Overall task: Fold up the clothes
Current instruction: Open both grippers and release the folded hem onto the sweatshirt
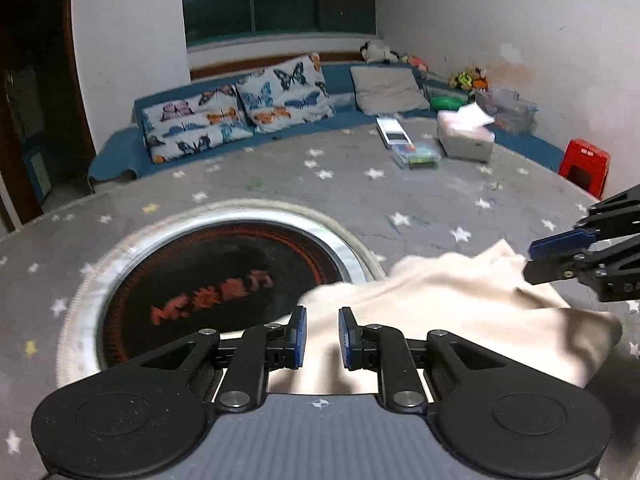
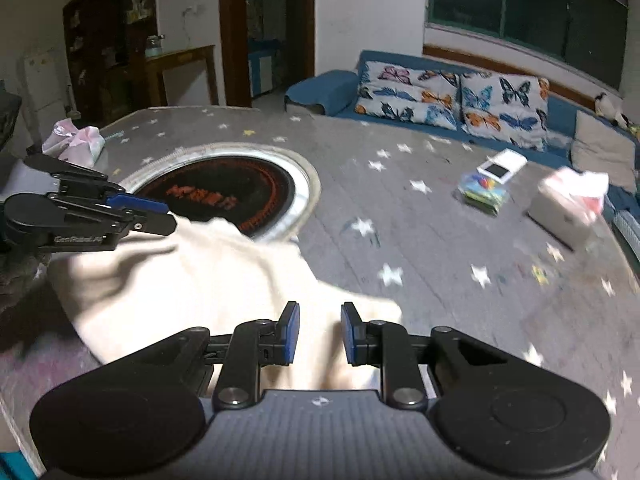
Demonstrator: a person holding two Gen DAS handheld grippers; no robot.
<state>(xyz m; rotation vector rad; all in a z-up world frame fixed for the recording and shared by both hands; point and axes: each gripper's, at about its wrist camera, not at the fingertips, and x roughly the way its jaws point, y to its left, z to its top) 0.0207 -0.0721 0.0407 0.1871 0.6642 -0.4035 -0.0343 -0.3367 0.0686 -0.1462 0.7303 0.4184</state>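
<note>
Between parted tongs (image 1: pixel 322 338), cream garment (image 1: pixel 460 312).

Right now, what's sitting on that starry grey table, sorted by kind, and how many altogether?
Cream garment: 1
Tissue boxes: 1
White flat boxes: 1
Clear packs of colourful bits: 1
Pink bags: 1
Total: 5

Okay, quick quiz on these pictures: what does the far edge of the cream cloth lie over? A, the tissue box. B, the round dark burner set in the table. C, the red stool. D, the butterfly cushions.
B: in the right wrist view the cream cloth runs up onto the rim of the round burner, while both grippers, left gripper and right gripper, are open over it.
</note>
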